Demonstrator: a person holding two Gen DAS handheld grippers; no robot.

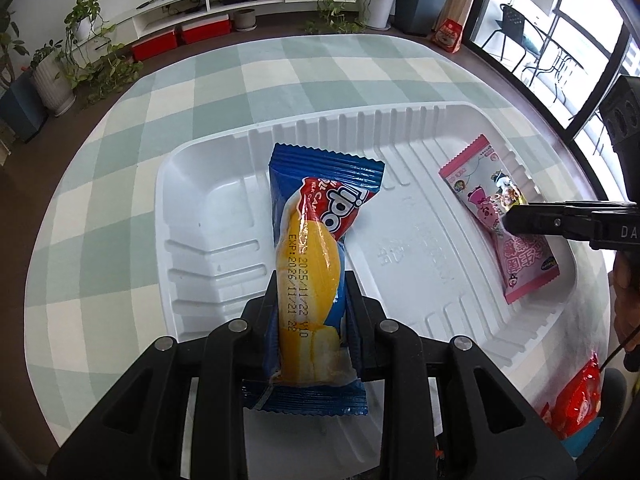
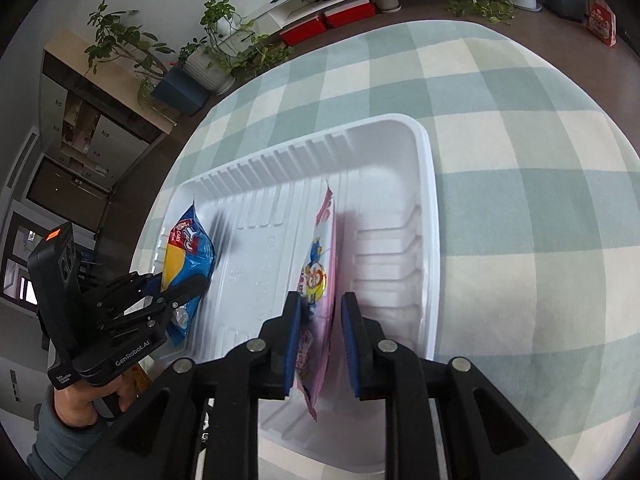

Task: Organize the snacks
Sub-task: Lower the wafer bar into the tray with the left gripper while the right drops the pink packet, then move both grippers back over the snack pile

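A white plastic tray (image 1: 208, 184) lies on a green checked tablecloth; it also shows in the right wrist view (image 2: 424, 200). My left gripper (image 1: 312, 292) is shut on a blue and yellow cake packet (image 1: 312, 248) and holds it over the tray's left part; the packet also shows in the right wrist view (image 2: 188, 252). A pink snack packet (image 1: 516, 248) lies at the tray's right side. In the right wrist view my right gripper (image 2: 320, 312) straddles the pink packet (image 2: 320, 272), which stands on edge against the left pad, with a gap to the right pad.
A red snack packet (image 1: 576, 400) lies off the tray at the near right. The round table's checked cloth (image 2: 520, 160) extends beyond the tray. Plants, a white TV cabinet and red boxes stand on the floor beyond.
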